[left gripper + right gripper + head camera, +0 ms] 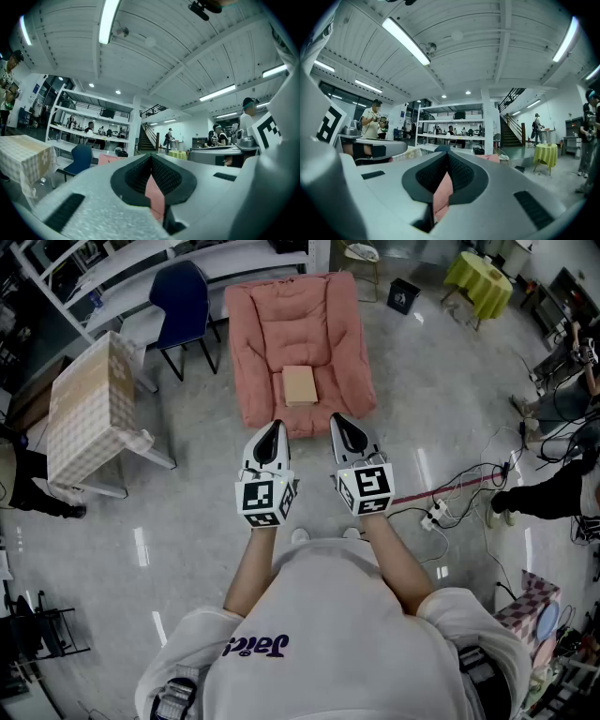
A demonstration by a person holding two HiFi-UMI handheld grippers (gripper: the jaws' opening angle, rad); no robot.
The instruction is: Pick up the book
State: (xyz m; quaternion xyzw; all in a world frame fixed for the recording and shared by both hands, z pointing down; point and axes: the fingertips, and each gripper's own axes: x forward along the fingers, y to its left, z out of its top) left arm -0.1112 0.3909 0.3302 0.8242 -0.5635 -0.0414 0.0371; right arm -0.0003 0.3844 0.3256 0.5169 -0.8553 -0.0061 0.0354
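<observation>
Neither gripper view showed the book. Each looked level across the hall, over the claw's own grey body. The only bit of the target area visible there was a pink sliver through the slot below the closed jaw tips, which was the chair's cushion and not something gripped. In the head view the hands were hidden under the marker cubes, so only the forearms showed.

Left claw (272,432) (151,159): jaws fully together, nothing held. Right claw (343,426) (447,161): same, pads closed on each other and empty.

The flat tan rectangular book (299,385) lay on the seat of the pink padded floor chair (262,343), roughly centred and with its edges square to the seat. It sat farther out than both claw tips. Left to right it fell between the two claws, somewhat closer to the left one. It touched neither claw, and the chair's near edge lay between the tips and the book.

The cover detail was too small to make out.

A dark blue chair (185,301) stood just left of the pink one, at the far side.
</observation>
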